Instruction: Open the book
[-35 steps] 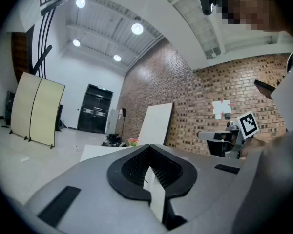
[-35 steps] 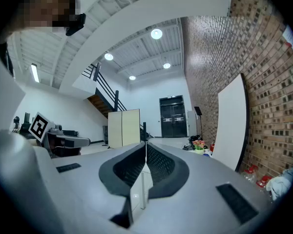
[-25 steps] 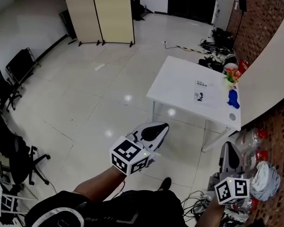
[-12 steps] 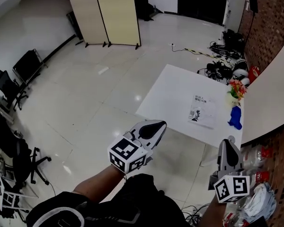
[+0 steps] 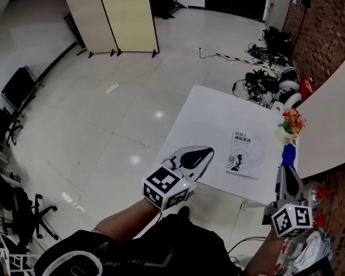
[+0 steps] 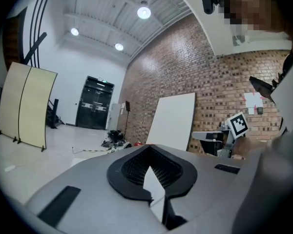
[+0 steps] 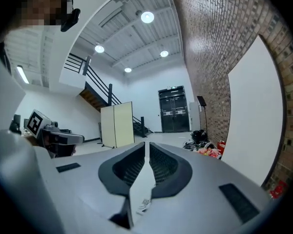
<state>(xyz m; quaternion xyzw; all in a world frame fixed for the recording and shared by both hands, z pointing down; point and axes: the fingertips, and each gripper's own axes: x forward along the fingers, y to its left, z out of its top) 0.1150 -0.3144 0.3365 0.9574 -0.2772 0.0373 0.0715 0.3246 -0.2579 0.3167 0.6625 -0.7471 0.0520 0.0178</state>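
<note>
Glossy tiled floor (image 5: 103, 125); rect. white table (image 5: 213, 114), thin book (image 5: 245, 154).

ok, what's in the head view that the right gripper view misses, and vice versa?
Head view only: black chairs, blue object, marker cube on the right gripper. Right gripper view only: ceiling lights, upper staircase, a close look at its shut tongs. Both: folding screen, flowers, left gripper, brick wall.
</note>
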